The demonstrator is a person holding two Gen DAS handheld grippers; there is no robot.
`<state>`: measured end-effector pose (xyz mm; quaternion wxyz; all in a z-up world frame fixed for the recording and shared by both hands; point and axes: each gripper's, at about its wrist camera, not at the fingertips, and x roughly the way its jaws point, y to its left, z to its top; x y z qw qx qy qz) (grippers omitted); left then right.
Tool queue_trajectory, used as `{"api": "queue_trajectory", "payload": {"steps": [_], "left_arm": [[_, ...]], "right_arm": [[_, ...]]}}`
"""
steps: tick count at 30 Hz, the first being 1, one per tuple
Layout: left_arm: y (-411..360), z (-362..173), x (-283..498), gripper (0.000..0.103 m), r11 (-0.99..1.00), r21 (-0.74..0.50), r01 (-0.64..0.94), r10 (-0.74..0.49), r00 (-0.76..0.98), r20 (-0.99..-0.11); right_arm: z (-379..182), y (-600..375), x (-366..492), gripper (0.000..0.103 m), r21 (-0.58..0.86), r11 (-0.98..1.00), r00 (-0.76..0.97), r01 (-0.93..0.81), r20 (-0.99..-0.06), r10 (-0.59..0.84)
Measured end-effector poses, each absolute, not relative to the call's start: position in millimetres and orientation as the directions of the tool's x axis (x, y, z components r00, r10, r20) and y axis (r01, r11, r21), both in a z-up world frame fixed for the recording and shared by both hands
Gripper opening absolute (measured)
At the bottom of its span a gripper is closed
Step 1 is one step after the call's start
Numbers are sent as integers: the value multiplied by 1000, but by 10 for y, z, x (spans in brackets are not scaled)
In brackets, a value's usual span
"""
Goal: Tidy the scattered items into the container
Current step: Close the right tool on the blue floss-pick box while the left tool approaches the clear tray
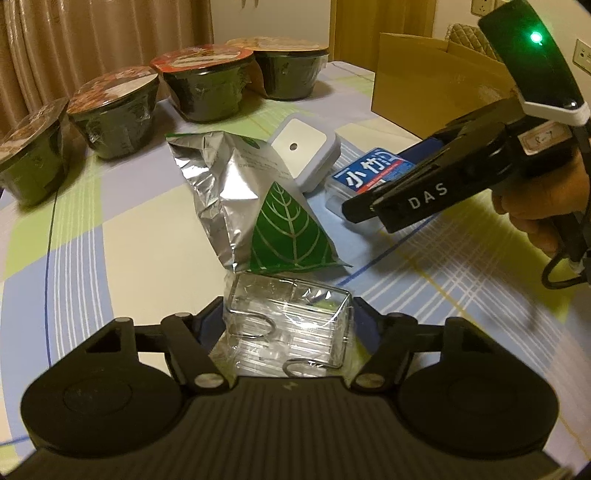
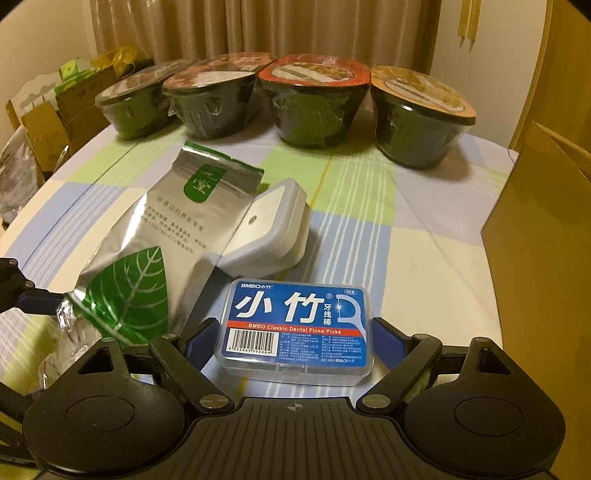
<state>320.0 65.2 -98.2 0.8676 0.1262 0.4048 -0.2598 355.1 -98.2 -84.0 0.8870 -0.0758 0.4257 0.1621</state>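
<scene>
Taking the silver leaf pouch [image 1: 255, 206] as landmark: just before it, your left gripper [image 1: 288, 328] is holding its jaws apart around a clear-wrapped packet of metal hooks [image 1: 291, 328]. To the pouch's right, your right gripper [image 2: 291, 336] is spreading its jaws wide around the blue floss box [image 2: 299, 326], not touching. The cardboard box [image 1: 424, 81] is sitting far right on the worktop [image 1: 129, 236].

Both views were lit by warm, yellowish indoor light of moderate level; the far curtains [image 2: 258, 29] remained dim. Fisheye distortion curved the table edge [image 2: 495, 295] and darkened the frame corners. Glare appeared on the silver foil pouch [image 1: 229, 184] and on the clear plastic pack [image 1: 288, 325]. A green indicator lamp [image 1: 535, 37] bloomed brightly. Soft shadows lay beneath the bowls [image 2: 317, 107]. Motion blur smeared the tablecloth stripes [image 1: 461, 280] at right.
</scene>
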Motion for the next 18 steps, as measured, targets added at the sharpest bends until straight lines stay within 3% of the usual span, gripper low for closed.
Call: {"api": "queue_trajectory", "payload": {"steps": [8, 18], "left_arm": [[624, -916, 2790, 65, 872, -26, 488, -316, 522, -792], [380, -791, 2106, 65, 850, -22, 526, -332, 503, -798]], "right_arm": [[-690, -1110, 3064, 89, 10, 943, 574, -333, -791, 211], [-610, -1482, 1936, 89, 67, 945, 513, -321, -826, 233]]}}
